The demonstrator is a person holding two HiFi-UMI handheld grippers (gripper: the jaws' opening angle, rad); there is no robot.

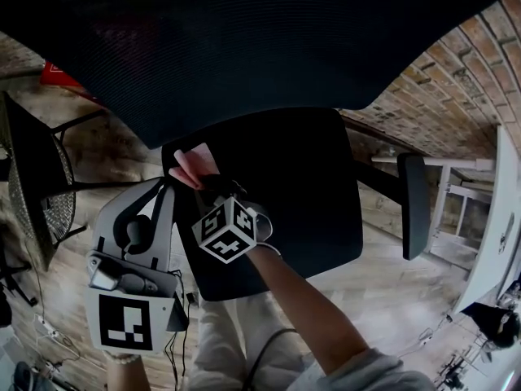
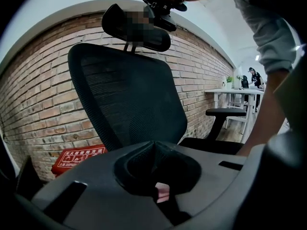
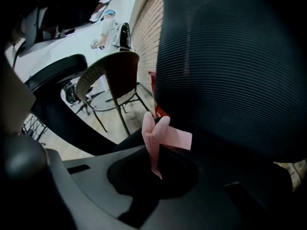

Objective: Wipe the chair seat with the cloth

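Observation:
A black office chair fills the head view, its mesh backrest (image 1: 260,39) above the black seat (image 1: 309,186). My right gripper (image 1: 213,184) is over the seat's left part, shut on a folded pink cloth (image 1: 194,165). In the right gripper view the cloth (image 3: 160,135) sticks up from the closed jaws of the right gripper (image 3: 154,152), close to the backrest (image 3: 230,66). My left gripper (image 1: 163,187) is at the seat's left edge, shut. The left gripper (image 2: 153,145) faces the backrest (image 2: 129,95) and seat (image 2: 211,145). A small pink patch (image 2: 162,191) shows behind its jaws.
The chair's armrest (image 1: 415,202) stands at the right. At the left is a wire-mesh chair (image 1: 37,194), with a red sign (image 1: 57,73) on the floor by the brick wall. White desks (image 1: 496,218) line the right side. Cables (image 1: 175,340) lie on the wooden floor.

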